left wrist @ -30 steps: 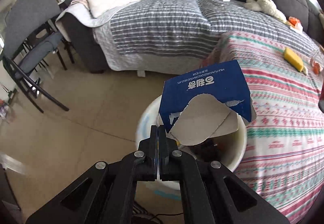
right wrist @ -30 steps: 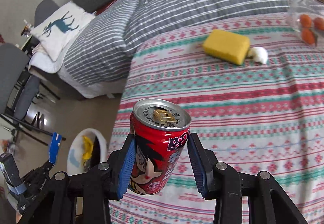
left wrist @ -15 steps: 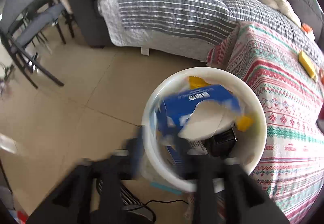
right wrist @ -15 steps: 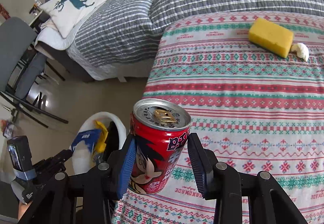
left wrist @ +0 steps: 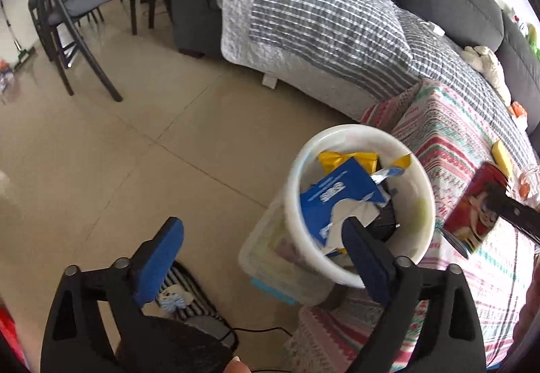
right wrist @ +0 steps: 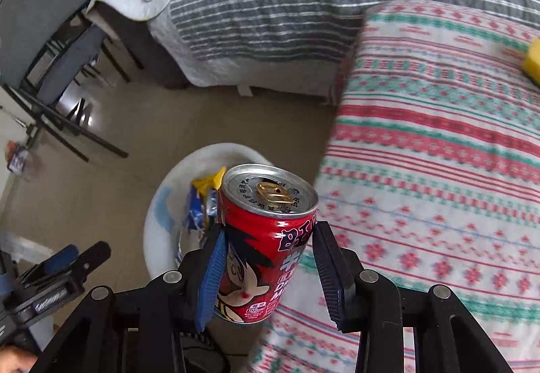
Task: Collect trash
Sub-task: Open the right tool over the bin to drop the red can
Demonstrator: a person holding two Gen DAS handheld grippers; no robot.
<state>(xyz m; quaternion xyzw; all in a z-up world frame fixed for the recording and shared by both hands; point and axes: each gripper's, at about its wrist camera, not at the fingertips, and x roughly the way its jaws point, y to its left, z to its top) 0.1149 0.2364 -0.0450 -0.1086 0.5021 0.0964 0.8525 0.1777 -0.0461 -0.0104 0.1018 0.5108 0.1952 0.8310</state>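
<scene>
A white round bin [left wrist: 410, 170] stands on the floor beside the table. A torn blue carton [left wrist: 332, 201] and yellow wrappers [left wrist: 347, 159] lie inside it. My left gripper [left wrist: 261, 248] is open and empty, just above the bin's near rim. My right gripper [right wrist: 268, 248] is shut on a red drink can [right wrist: 266, 255] with a cartoon face, held upright above the table's edge, right of the bin [right wrist: 158, 221]. The can also shows in the left wrist view [left wrist: 476, 207]. The left gripper shows at the lower left of the right wrist view [right wrist: 57, 266].
The table carries a red, green and white patterned cloth [right wrist: 438, 153] with a yellow sponge [left wrist: 503, 153] on it. A sofa with a grey striped cover [left wrist: 320, 25] stands behind. Dark chairs [left wrist: 67, 12] stand at the left. A striped cloth and cable [left wrist: 189, 302] lie on the floor.
My left gripper opened and let the blue carton fall into the bin. My right gripper carried the can left, from over the table toward the bin.
</scene>
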